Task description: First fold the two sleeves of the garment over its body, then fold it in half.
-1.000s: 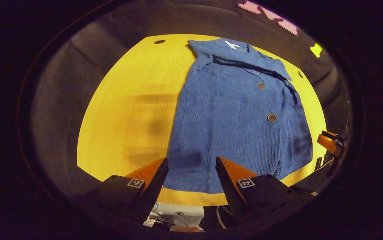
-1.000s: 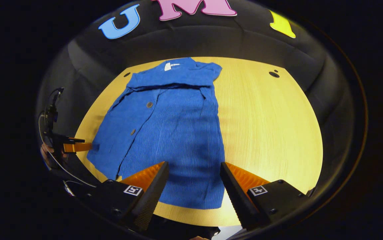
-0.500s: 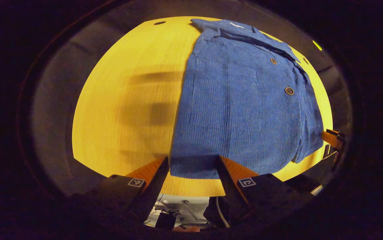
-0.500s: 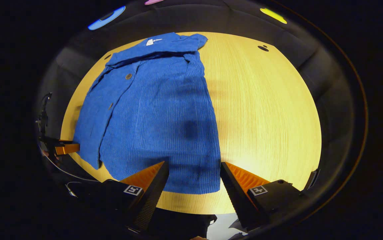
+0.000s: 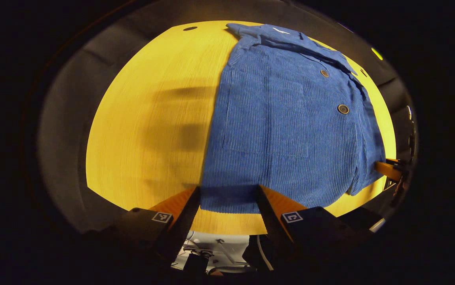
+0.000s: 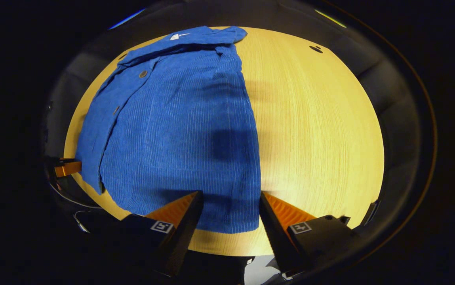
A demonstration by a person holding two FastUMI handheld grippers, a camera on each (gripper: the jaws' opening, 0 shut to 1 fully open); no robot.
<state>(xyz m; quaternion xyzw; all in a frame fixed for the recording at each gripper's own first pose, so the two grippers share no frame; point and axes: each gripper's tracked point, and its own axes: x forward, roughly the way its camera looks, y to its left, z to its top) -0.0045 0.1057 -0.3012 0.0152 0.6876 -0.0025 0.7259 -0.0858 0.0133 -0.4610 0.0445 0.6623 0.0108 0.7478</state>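
The blue ribbed garment [image 5: 286,118] lies flat on the round wooden table [image 5: 148,126], collar toward 12 o'clock and hem toward 6 o'clock in both views. Both sleeves are already folded in over the body, so the cloth forms a long narrow shape with straight side edges. Two dark buttons [image 5: 343,109] sit along the placket, and a small white label [image 6: 174,36] shows inside the collar. In the left gripper view the garment fills the table's half from 12 to 4 o'clock; in the right gripper view it covers the half from 8 to 12 o'clock [image 6: 179,122].

The left gripper [image 5: 228,198] hovers at the hem's left corner, its jaws spread wide with the cloth's edge showing between them and nothing pinched. The right gripper [image 6: 230,202] is likewise spread wide over the hem's right corner, holding nothing. Whether the fingers touch the fabric cannot be told.

Each gripper shows small at the other view's edge: the right one at 3 o'clock [image 5: 387,169], the left one at 9 o'clock [image 6: 67,168], each just beside the garment's side.

Dark shadows fall on the bare table at 9 o'clock in the left gripper view.
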